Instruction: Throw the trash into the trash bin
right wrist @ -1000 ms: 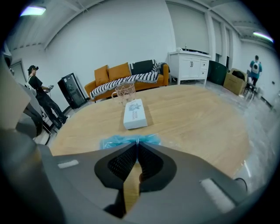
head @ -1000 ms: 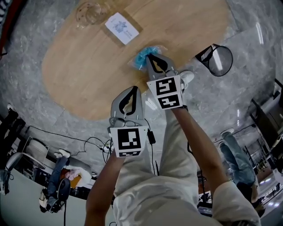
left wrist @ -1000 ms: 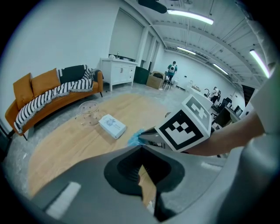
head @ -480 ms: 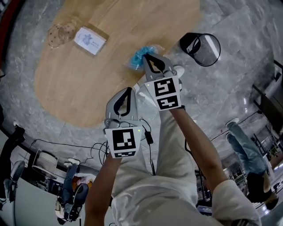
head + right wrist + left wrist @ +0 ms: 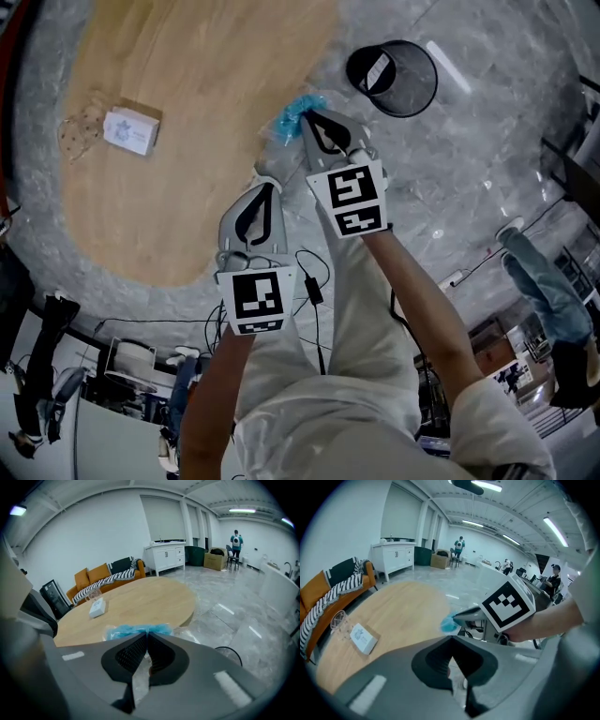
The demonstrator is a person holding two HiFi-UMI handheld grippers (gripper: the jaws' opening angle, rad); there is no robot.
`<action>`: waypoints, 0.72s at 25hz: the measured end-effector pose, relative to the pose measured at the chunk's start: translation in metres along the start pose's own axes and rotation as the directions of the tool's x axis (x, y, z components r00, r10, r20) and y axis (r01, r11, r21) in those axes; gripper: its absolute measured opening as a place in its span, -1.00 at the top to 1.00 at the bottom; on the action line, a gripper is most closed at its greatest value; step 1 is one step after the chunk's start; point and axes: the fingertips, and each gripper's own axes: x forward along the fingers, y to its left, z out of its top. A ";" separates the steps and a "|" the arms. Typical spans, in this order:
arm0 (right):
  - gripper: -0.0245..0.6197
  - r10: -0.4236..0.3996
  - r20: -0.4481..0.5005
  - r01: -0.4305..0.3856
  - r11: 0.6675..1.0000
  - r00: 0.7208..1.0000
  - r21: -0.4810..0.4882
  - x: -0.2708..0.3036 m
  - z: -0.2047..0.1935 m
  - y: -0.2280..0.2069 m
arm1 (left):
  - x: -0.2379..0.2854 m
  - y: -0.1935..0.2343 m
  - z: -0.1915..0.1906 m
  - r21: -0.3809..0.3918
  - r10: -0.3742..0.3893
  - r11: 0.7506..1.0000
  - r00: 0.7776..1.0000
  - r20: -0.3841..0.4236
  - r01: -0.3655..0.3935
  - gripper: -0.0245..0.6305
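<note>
- Head view, far left: a white box point(image 5: 129, 129) and a glass point(image 5: 80, 133) are seen on the wooden table point(image 5: 187, 75).
- The left gripper point(image 5: 264, 186) is held near the table's edge, with its jaws pressed together and nothing between them.
- The trash point(image 5: 293, 114) — a crumpled blue-and-clear plastic wrapper — is pinched in the closed jaws of the right gripper point(image 5: 316, 120), in the air by the table's edge.
- The wrapper is judged light, soft and slippery. A firm pinch across its bunched middle is advised, since loose ends could slide free.
- The trash bin point(image 5: 392, 114) stands on the floor to the right — near the wrapper, not under it.
</note>
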 end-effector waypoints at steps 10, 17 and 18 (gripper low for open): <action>0.80 -0.094 0.029 0.089 0.987 0.995 0.137 -0.023 -0.030 -0.111 | 0.065 -0.068 0.033 0.080 -0.057 0.995 0.997 -0.048 0.061 0.92; 0.80 -0.120 0.006 0.117 0.977 0.993 0.177 -0.037 -0.065 -0.171 | 0.115 -0.114 0.042 0.101 -0.093 0.990 0.991 -0.101 0.103 0.92; 0.80 -0.122 0.002 0.120 0.977 0.993 0.175 -0.036 -0.071 -0.181 | 0.125 -0.120 0.043 0.099 -0.094 0.990 0.990 -0.105 0.104 0.92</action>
